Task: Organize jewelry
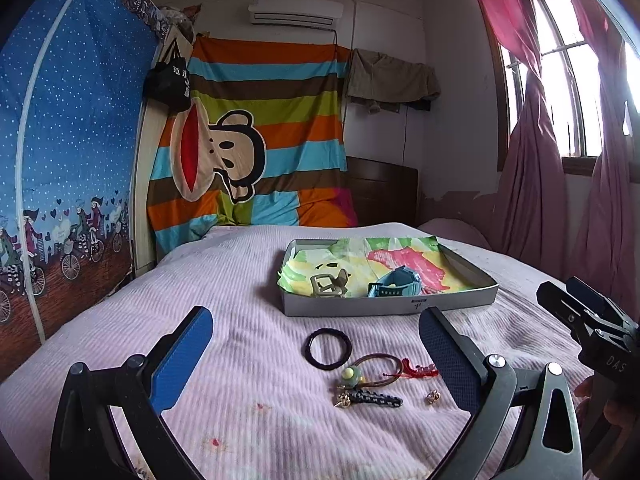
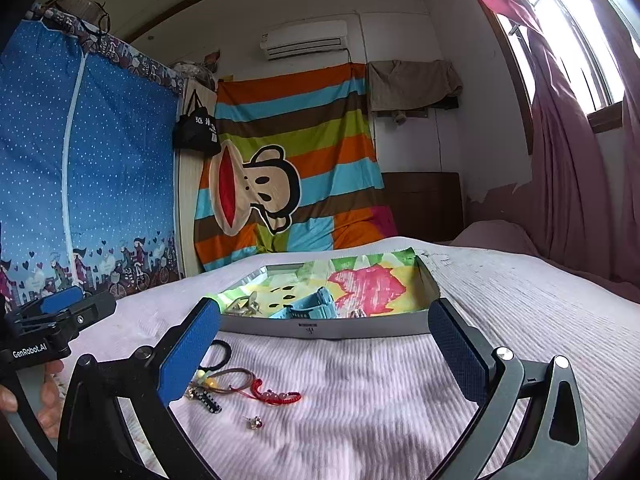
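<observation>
Nearest the wide-open, empty right gripper (image 2: 324,344), at 6 o'clock, the earring (image 2: 255,423) is light, rigid, slippery: pinch its body; left gripper (image 1: 316,344) also wide.

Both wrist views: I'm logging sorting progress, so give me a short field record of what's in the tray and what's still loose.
container: shallow metal tray with colourful paper lining
in tray: beige hair claw clip; light blue watch
on pink bedspread: black ring hair tie; brown cord bracelet; red braided bracelet; small earring
left hand-held gripper: open, empty
right hand-held gripper: open, empty
</observation>
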Demonstrator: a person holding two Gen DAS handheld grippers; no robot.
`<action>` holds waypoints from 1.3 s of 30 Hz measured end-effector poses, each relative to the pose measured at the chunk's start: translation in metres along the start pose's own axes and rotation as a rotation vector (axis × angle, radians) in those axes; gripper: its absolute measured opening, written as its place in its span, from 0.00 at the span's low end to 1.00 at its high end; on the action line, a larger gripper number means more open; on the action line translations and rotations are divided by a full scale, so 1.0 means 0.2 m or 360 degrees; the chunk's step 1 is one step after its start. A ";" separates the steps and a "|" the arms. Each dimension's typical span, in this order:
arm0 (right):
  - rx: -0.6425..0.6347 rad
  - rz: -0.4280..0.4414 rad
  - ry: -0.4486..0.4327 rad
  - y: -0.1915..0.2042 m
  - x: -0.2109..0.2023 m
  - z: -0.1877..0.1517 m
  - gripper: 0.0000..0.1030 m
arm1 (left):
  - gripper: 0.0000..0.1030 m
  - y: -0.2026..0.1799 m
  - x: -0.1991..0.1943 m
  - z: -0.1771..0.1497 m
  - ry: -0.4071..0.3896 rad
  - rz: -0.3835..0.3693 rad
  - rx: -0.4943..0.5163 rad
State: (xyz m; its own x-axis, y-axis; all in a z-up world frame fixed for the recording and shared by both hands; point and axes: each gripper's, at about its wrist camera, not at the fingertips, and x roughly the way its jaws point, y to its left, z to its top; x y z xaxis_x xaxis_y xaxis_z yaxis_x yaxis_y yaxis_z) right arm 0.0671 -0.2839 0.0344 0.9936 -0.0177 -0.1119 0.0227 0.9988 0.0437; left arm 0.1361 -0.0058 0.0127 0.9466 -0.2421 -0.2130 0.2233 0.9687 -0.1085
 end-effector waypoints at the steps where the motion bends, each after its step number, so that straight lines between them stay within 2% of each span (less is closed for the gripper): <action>1: 0.0000 0.0003 0.0017 0.00 0.01 -0.01 0.99 | 1.00 0.01 0.00 -0.01 0.0016 0.0000 0.0000; 8: -0.0032 0.0041 0.0151 0.00 0.08 -0.09 0.99 | 1.00 0.07 0.05 -0.06 0.0155 -0.0051 -0.0024; 12: -0.0053 0.0092 0.0258 0.01 0.14 -0.12 0.99 | 1.00 0.08 0.10 -0.09 0.0296 -0.0090 0.0002; 16: -0.0061 0.0128 0.0396 0.01 0.22 -0.15 0.99 | 1.00 0.05 0.20 -0.10 0.0497 -0.0117 0.0049; 19: -0.0062 0.0152 0.0535 0.00 0.29 -0.18 0.97 | 0.83 0.03 0.27 -0.12 0.0625 -0.0155 0.0109; 21: -0.0064 0.0180 0.0602 0.01 0.33 -0.21 0.87 | 0.75 0.01 0.30 -0.13 0.0694 -0.0184 0.0149; 23: -0.0079 0.0207 0.0653 0.02 0.37 -0.23 0.70 | 0.65 -0.01 0.33 -0.15 0.0746 -0.0208 0.0183; 27: -0.0134 0.0270 0.0744 0.06 0.42 -0.28 0.59 | 0.50 -0.04 0.39 -0.17 0.0851 -0.0299 0.0221; 29: -0.0170 0.0313 0.0791 0.09 0.45 -0.30 0.51 | 0.37 -0.04 0.43 -0.19 0.0919 -0.0348 0.0211; 32: -0.0213 0.0379 0.0865 0.13 0.49 -0.33 0.37 | 0.26 -0.02 0.49 -0.20 0.0993 -0.0384 0.0166; 35: -0.0235 0.0435 0.0934 0.16 0.53 -0.36 0.28 | 0.20 -0.01 0.54 -0.21 0.1045 -0.0387 0.0129; 39: -0.0236 0.0484 0.0995 0.19 0.58 -0.39 0.27 | 0.12 -0.01 0.60 -0.24 0.1116 -0.0381 0.0122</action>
State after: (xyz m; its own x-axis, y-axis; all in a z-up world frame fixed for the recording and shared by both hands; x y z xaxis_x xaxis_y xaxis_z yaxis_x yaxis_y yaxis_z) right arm 0.1736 -0.2454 -0.0550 0.7025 0.2478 -0.6671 -0.3048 0.9519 0.0326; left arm 0.2377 -0.0400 -0.0582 0.5054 -0.4003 -0.7644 0.4446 0.8800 -0.1669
